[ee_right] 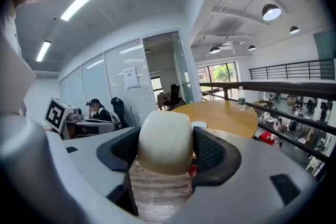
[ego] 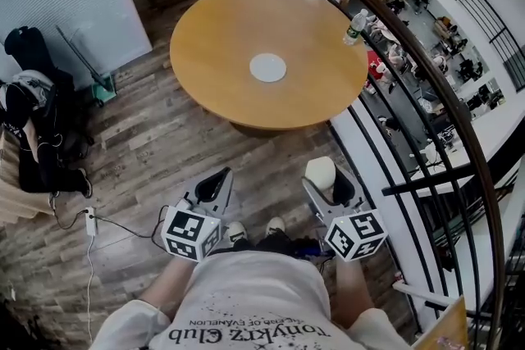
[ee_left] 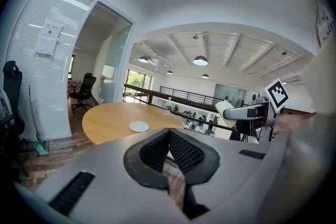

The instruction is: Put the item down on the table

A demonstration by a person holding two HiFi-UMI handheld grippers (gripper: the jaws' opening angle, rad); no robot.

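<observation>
The round tabletop (ego: 271,53) lies well ahead of me, so my right gripper (ego: 328,180) holds its jaws clamped on the cream item (ee_right: 164,141) above the floor for carrying. My left gripper (ego: 217,180), jaws together on nothing, hangs spare alongside.

The person's white shirt (ego: 246,303) carries upside-down print reading roughly "tonykrz Club".

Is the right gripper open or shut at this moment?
The right gripper is shut on the cream item: both fingers press its sides.
</observation>
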